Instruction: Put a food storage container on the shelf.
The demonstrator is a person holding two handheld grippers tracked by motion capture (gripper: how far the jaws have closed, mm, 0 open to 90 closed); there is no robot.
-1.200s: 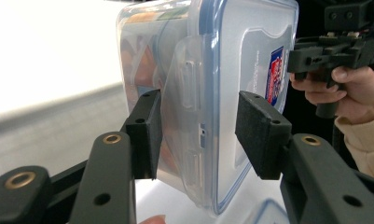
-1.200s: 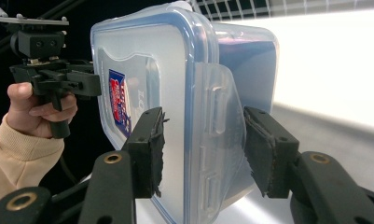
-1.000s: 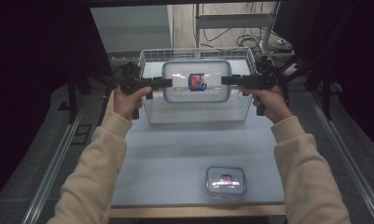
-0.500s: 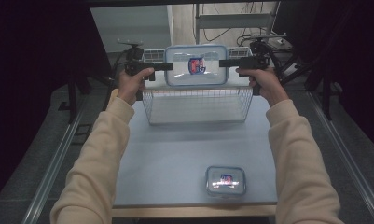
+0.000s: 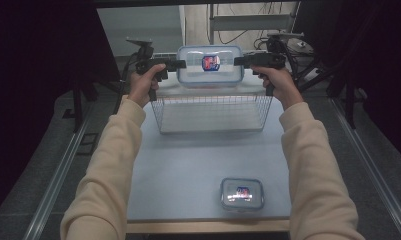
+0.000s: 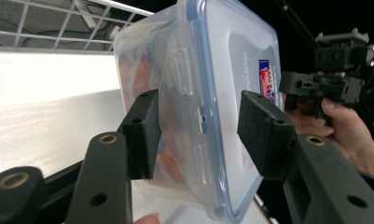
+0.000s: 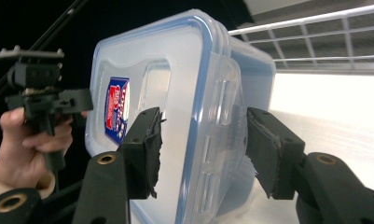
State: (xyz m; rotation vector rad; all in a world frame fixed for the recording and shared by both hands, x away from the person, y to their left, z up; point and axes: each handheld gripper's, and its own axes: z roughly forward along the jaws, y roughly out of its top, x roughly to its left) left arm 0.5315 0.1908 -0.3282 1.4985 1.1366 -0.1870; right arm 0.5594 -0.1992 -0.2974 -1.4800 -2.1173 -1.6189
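The large lidded container (image 5: 210, 65) hangs in the air over the far rim of the wire basket (image 5: 208, 114), tilted so that its labelled lid faces back towards the person. The left tool (image 5: 175, 64) and the right tool (image 5: 240, 61) each straddle one short end. Both tools stand roughly half spread and have just been opening a little. In each gripper view one pad lies against the plastic while the other shows a sliver of gap, so the hold looks loose rather than clamped. To do this two-handed carry well, I'd firm both grips first, keep the hands moving together at one height, and clear the wire rim before lowering. Something reddish-orange shows through the container's clear wall; what it is I cannot tell. The basket holds nothing. A small lidded container (image 5: 242, 193) sits near the table's (image 5: 188, 165) front edge, its contents hidden.
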